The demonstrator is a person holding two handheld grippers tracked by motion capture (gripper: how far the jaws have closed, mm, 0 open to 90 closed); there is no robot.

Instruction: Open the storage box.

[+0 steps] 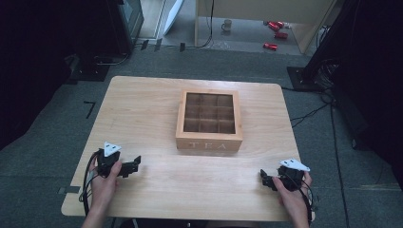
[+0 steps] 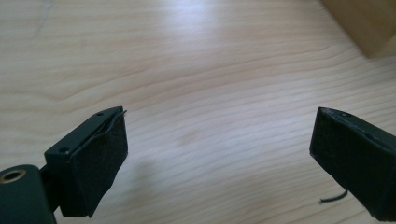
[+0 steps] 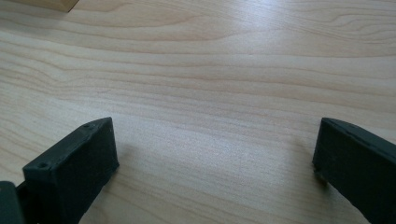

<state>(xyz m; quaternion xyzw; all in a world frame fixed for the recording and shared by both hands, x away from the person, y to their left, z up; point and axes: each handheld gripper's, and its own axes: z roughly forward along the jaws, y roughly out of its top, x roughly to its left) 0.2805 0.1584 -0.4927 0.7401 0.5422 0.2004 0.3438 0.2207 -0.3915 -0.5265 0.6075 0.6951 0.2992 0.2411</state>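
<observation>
Wooden table [image 1: 142, 104] is sitting bare-ish; tea box [image 1: 209, 121] is lying ahead, between left gripper [image 1: 129, 167] and right gripper [image 1: 267, 180], both gaping empty.

Red items [image 1: 274, 29] on the far floor, possibly cans, too small to tell.

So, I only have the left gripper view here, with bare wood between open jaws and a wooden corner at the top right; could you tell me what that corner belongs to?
Observer: It belongs to a wooden tea box lettered TEA, at the middle of the table.
Operator: Thank you. Is it closed?
Observer: No lid shows; its nine compartments look open and empty.
Operator: And where is the other gripper?
Observer: The right gripper sits near the table's front right edge, jaws open, apart from the box.
</observation>
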